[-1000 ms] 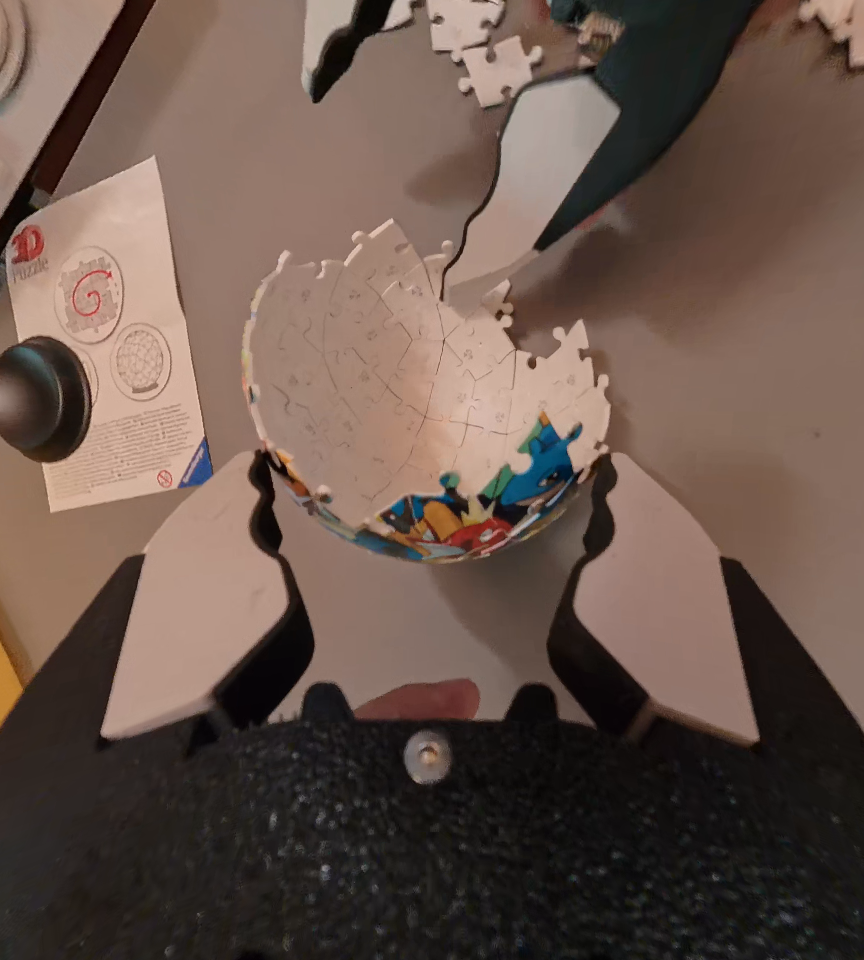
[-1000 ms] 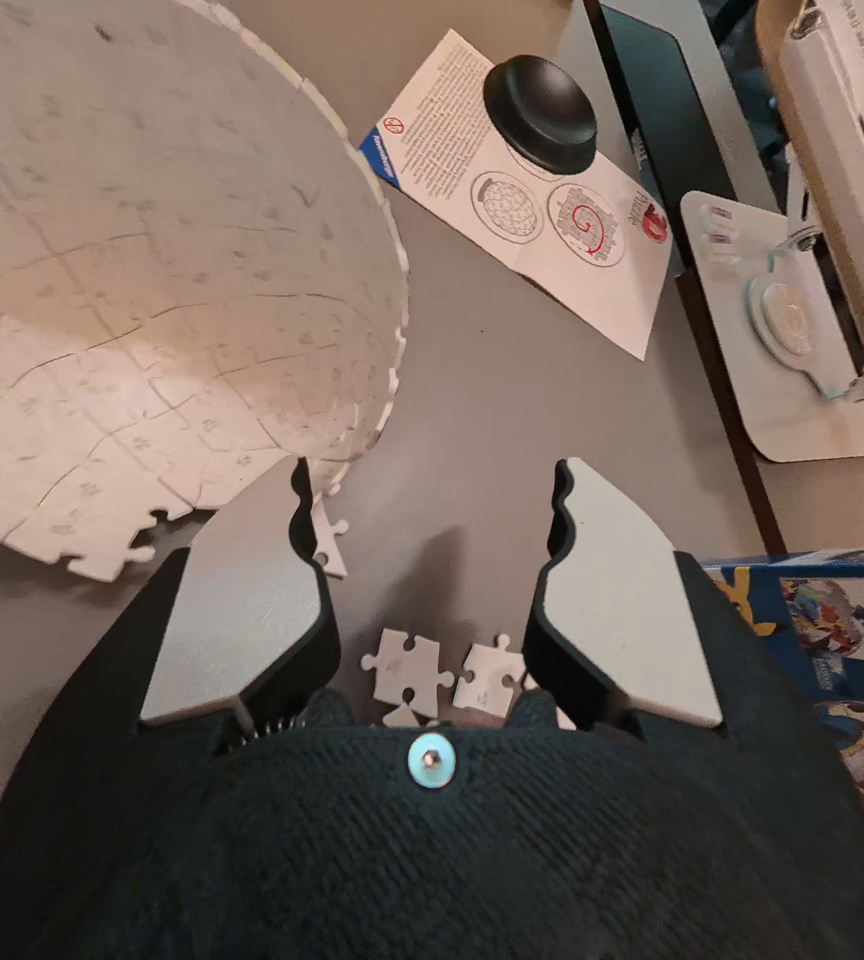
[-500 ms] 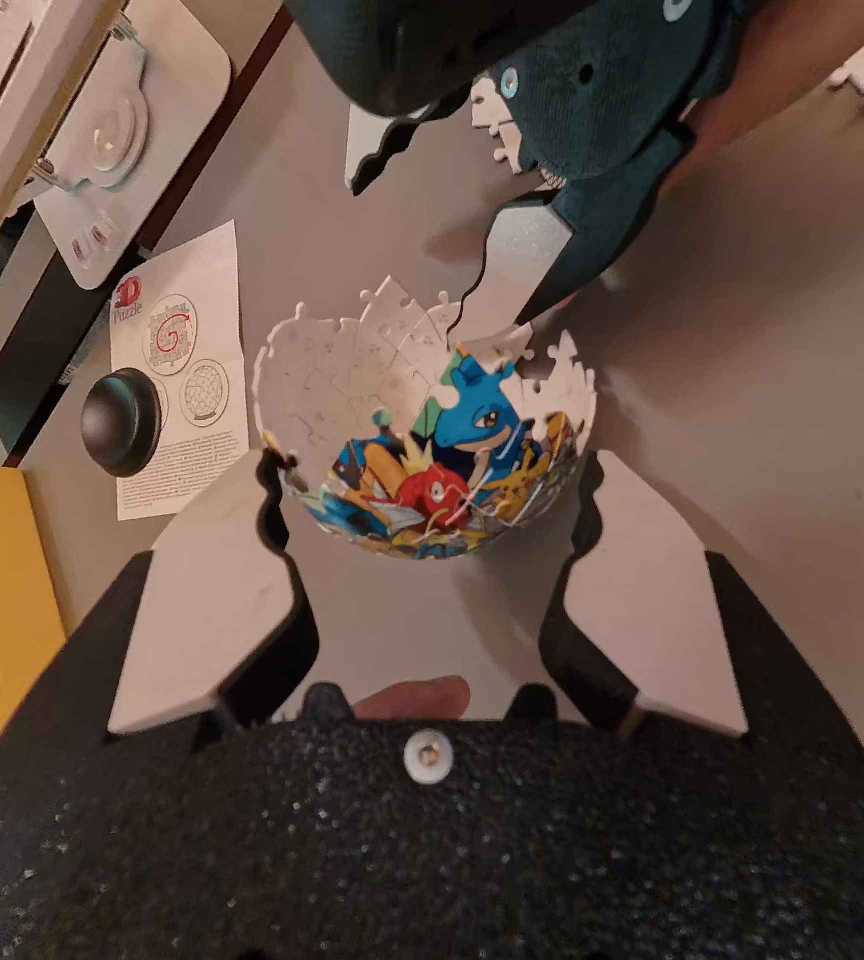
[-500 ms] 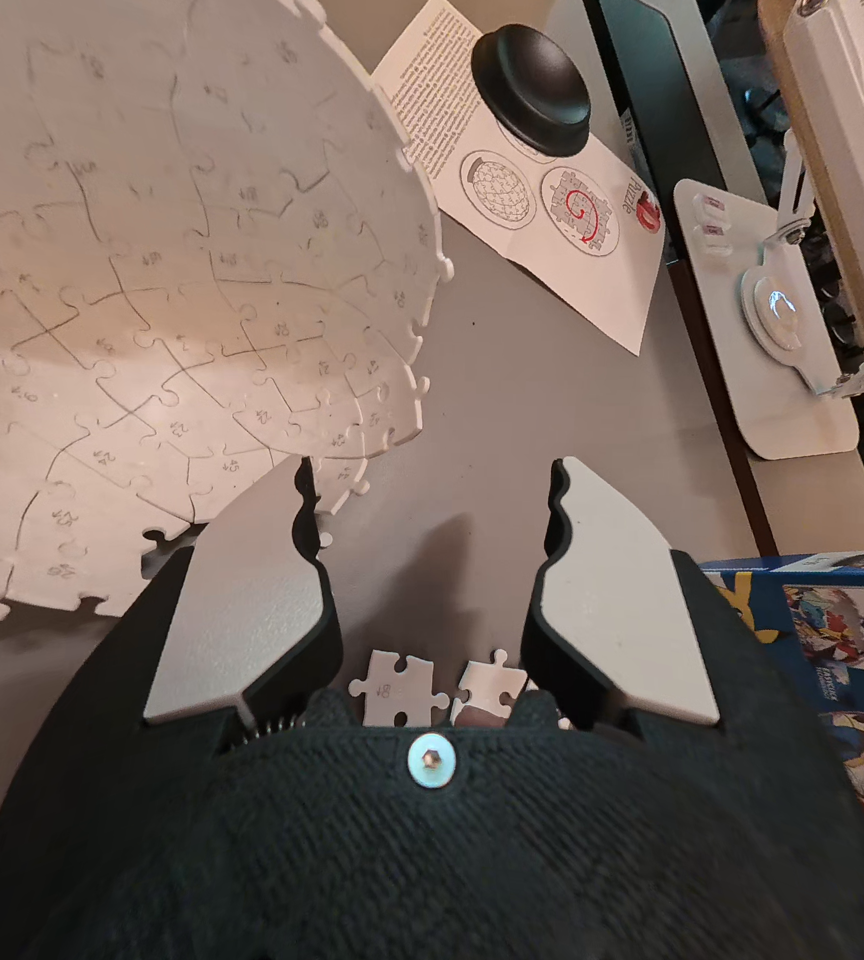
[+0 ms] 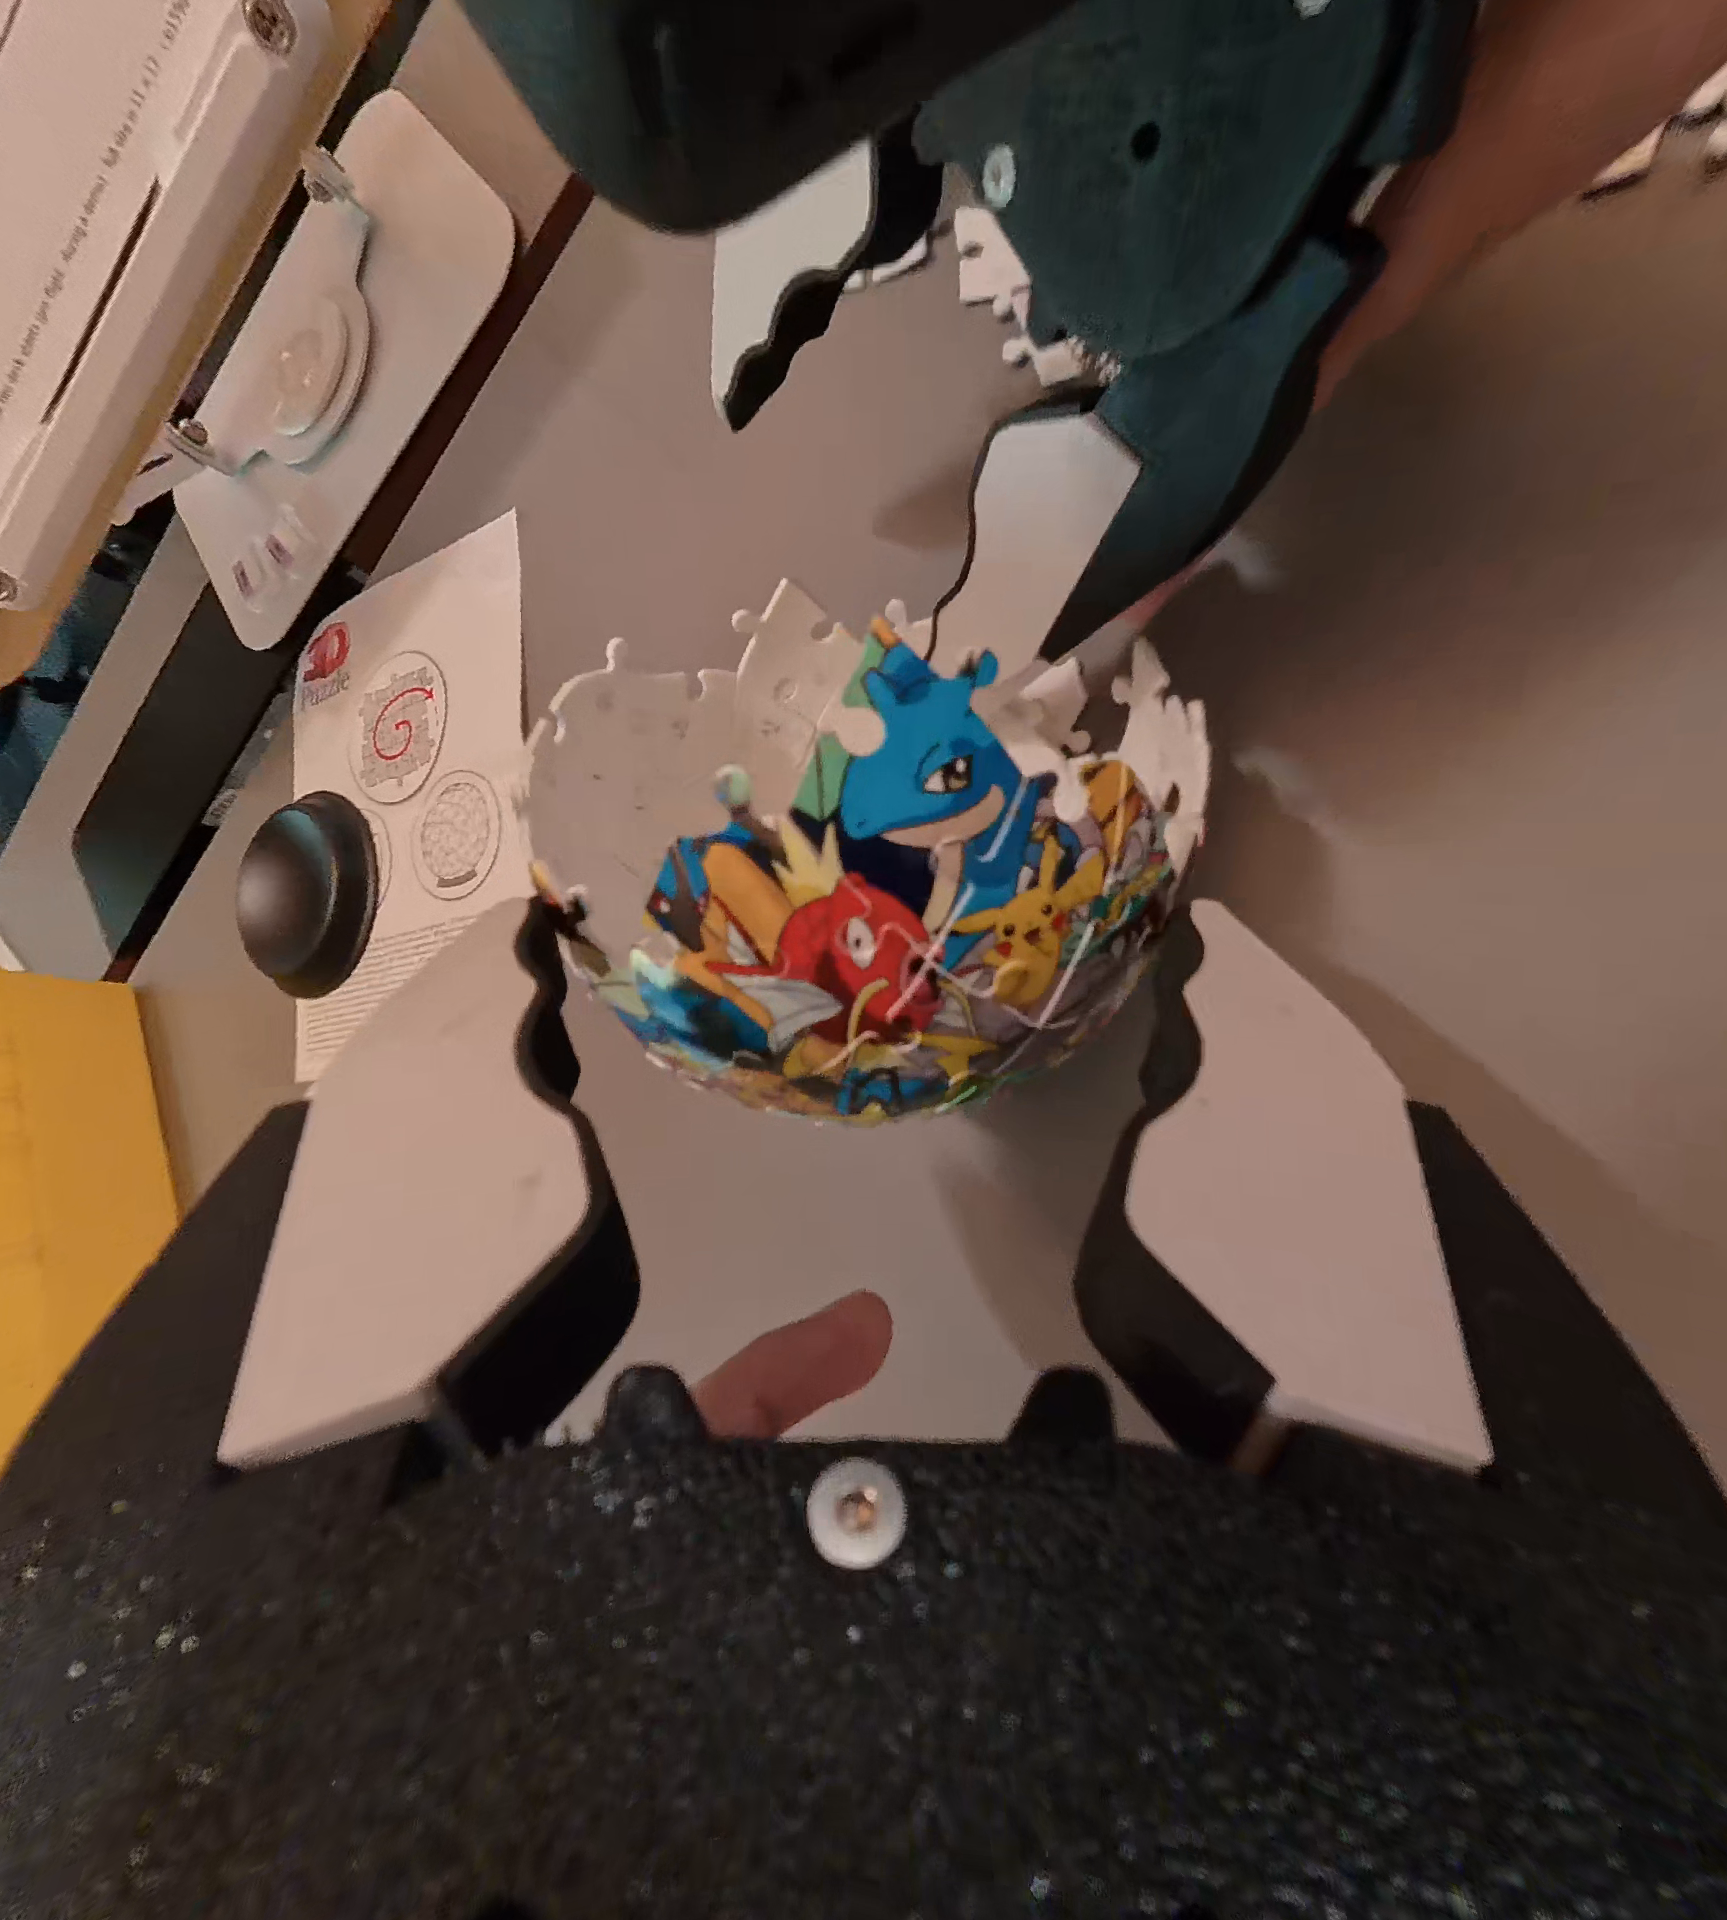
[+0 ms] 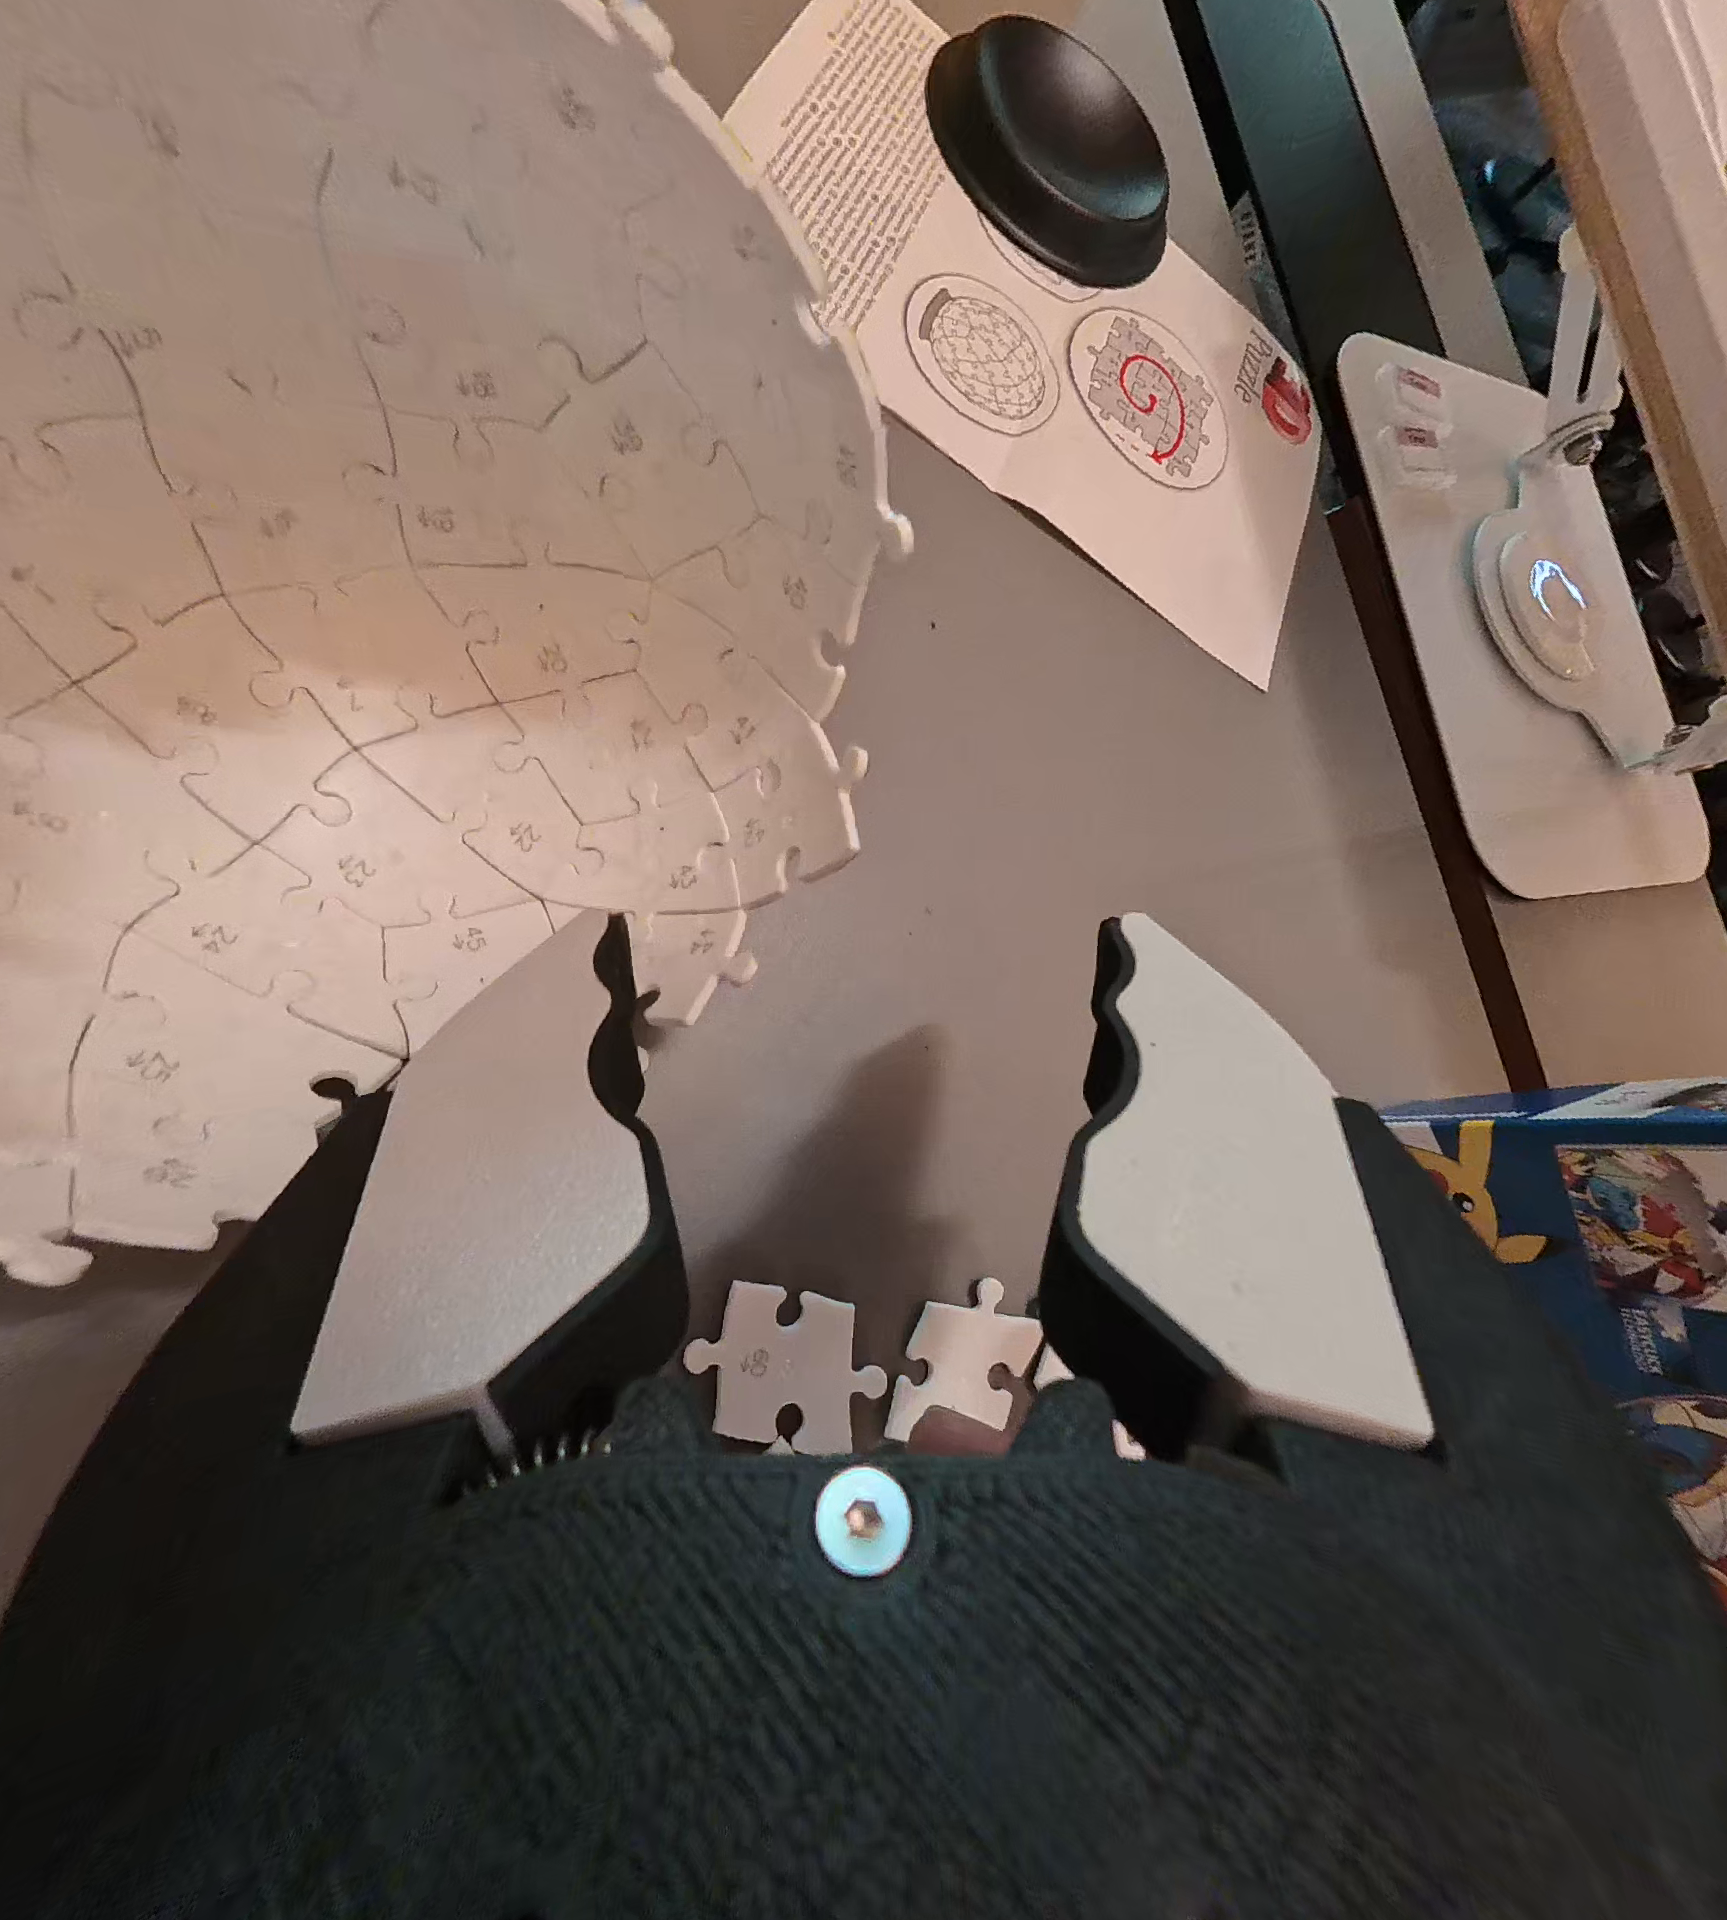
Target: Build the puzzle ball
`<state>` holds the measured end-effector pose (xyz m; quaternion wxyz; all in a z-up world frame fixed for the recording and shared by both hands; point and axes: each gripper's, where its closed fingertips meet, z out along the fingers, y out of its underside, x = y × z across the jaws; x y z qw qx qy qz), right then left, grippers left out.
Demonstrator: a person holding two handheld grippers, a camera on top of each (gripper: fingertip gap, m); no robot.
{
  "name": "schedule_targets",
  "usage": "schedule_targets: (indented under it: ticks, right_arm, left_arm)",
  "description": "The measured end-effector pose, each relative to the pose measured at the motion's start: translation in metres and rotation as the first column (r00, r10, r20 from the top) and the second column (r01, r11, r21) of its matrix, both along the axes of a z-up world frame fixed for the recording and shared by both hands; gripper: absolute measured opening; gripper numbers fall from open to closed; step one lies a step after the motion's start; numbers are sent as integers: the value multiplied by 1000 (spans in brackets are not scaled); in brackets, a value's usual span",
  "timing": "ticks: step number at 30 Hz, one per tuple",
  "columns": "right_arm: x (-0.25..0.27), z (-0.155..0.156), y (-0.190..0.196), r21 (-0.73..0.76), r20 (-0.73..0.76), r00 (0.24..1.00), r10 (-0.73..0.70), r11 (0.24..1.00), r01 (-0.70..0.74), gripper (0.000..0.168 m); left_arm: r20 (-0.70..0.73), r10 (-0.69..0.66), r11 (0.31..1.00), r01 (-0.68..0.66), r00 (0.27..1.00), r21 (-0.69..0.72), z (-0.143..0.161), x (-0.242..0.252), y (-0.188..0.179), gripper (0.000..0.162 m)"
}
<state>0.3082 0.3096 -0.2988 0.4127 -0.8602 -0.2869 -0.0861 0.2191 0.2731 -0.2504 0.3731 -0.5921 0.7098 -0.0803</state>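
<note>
**Half-built puzzle ball sitting between two open grippers**

The grey desk (image 5: 1513, 935) is carrying everything; on it the puzzle ball (image 5: 869, 894), a part-built bowl-shaped shell, is tilting so that its printed cartoon outside is facing the left wrist camera and its white numbered inside (image 6: 319, 582) is filling the upper left of the right wrist view. The left gripper (image 5: 859, 935) is standing with its jaws wide apart, one finger on each side of the shell, each tip just beside the shell's rim; whether they are touching it I cannot tell. The right gripper (image 6: 859, 966) is also standing open with nothing between its fingers; its left finger is lying at the shell's jagged edge, and in the left wrist view that finger is pointing down at the far rim. A blue puzzle box (image 6: 1669, 1299) is lying at the right; a white instruction sheet (image 6: 1098, 395) is lying beyond the shell with a black round stand (image 6: 1046, 177) sitting on it; two loose white puzzle pieces (image 6: 786, 1361) are lying near the right gripper's base.
</note>
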Motion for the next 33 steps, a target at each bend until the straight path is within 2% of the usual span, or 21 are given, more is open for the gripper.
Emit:
schedule_targets:
  ticks: [5, 12, 14, 16, 18, 20, 27, 33]
  right_arm:
    - [-2, -4, 0, -13, -16, 1000, 3, 1000, -3, 84]
    - [-5, -7, 0, -25, -43, 999, 4, 1000, -5, 82]
    - [-4, -9, 0, -29, -45, 999, 5, 1000, -6, 82]
    - [-4, -10, -1, -34, -46, 999, 4, 999, -5, 81]
    - [-4, -10, -1, -38, -49, 999, 3, 999, -5, 81]
    - [-5, -10, -1, -37, -58, 998, 3, 999, -5, 79]
    - [-8, -12, -2, -50, -79, 997, 9, 999, -13, 74]
    - [-8, -13, -3, -55, -85, 996, 14, 998, -19, 75]
  left_arm:
    - [54, -7, 999, 9, 999, -41, 7, 4, -4, 104]
    - [124, 30, 987, -10, 992, -162, 8, 5, 0, 111]
    - [143, 68, 977, -36, 987, -212, 7, 6, 5, 112]
    - [156, 58, 949, -6, 986, -315, 7, 8, -1, 112]
    - [153, 33, 923, 28, 988, -383, 3, 11, -6, 128]
    - [110, 34, 924, 11, 993, -383, -2, 11, -1, 135]
    - [58, 33, 941, -11, 998, -339, -9, 16, 0, 144]
    - [41, 57, 963, -44, 998, -267, -12, 21, 4, 143]
